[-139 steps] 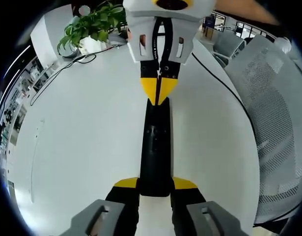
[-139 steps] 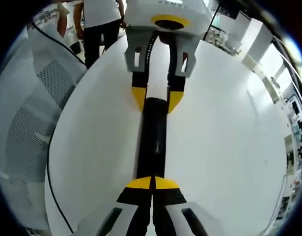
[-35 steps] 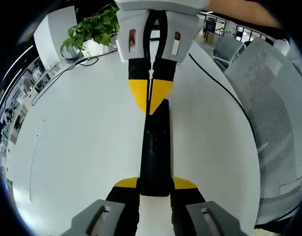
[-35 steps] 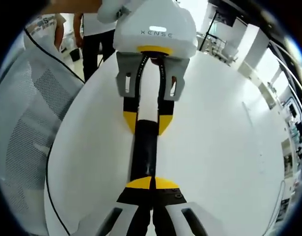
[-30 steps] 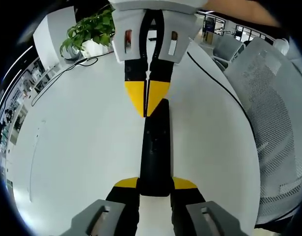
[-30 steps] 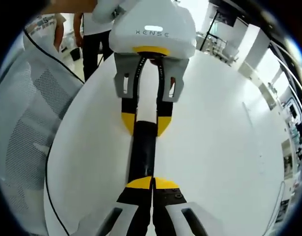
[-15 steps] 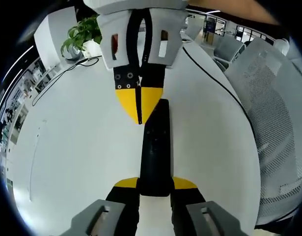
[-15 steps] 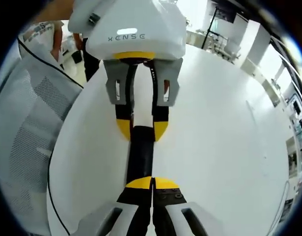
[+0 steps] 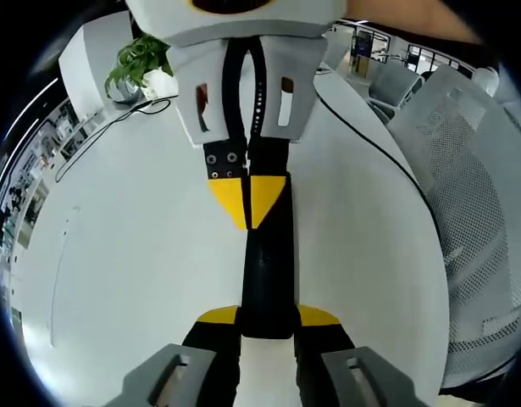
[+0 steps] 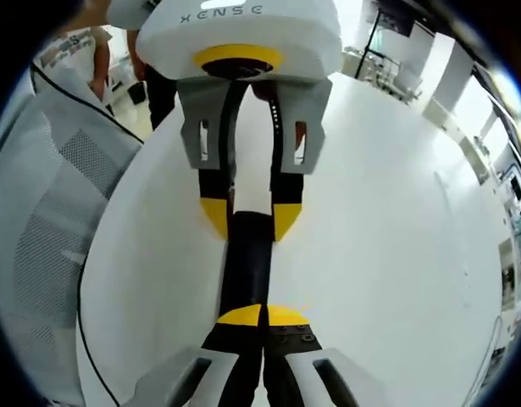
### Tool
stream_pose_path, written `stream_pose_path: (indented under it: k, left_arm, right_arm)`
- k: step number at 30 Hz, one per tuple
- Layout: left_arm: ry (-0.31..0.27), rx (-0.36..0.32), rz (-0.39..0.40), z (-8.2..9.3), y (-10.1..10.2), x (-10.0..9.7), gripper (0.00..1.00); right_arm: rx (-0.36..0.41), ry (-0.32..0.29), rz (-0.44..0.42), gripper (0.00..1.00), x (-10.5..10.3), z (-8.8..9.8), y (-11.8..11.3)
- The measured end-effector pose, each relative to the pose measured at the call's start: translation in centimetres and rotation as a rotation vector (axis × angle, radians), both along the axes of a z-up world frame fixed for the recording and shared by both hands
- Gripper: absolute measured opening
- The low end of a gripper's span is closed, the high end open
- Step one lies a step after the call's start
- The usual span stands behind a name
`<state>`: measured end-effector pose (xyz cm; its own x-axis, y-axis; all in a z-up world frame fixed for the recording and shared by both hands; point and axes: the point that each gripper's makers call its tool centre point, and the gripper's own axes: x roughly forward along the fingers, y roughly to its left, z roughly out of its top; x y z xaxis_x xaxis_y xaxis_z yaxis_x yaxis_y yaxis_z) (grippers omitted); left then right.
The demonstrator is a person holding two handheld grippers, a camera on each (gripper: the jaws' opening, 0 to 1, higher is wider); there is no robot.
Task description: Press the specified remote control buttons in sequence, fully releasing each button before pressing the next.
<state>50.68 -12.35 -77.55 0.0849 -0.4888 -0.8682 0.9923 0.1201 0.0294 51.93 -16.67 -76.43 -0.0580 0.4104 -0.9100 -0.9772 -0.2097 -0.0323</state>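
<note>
Two hand-held grippers face each other along a black remote control (image 9: 268,271) lying on a white worktop (image 9: 133,254). The left hand-held gripper (image 9: 268,316) grasps the remote's near end, its yellow-tipped jaws pressed against either side of the slim black body, which runs straight ahead from them. From the far side, the right hand-held gripper (image 9: 248,219) comes down with its yellow tips clenched together, their point resting on the remote's upper face about midway along; whether a button is pushed in cannot be told. In the right gripper view, that gripper's own closed tips (image 10: 262,315) sit on the remote (image 10: 247,259), while the left hand-held gripper (image 10: 250,222) straddles its far end, one yellow tip on each side. Open white worktop spreads to both sides of the remote. A black cable (image 9: 374,144) runs along the worktop's curved edge, just beside a grey mesh chair (image 9: 472,212). A potted green plant (image 9: 137,61) stands near the far edge, with another thin cable (image 9: 108,119) trailing from it. Beyond the worktop, a person's dark trousers (image 10: 158,89) show.
</note>
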Motion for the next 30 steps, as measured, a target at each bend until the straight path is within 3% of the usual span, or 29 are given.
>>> stream_pose_path:
  k: [13,24,30]
  left_arm:
    - [-0.001,0.001,0.002,0.02,0.04,0.05,0.23]
    - [-0.002,-0.001,0.001,-0.01,0.03,0.1,0.22]
    - [0.0,-0.005,0.003,-0.02,0.06,0.12,0.22]
  right_arm:
    - [-0.014,-0.006,0.021,0.0,0.18,-0.49,-0.02]
    - [-0.038,0.041,-0.013,0.0,0.25,-0.55,0.04]
    - [-0.066,0.034,-0.013,0.0,0.06,-0.69,0.09]
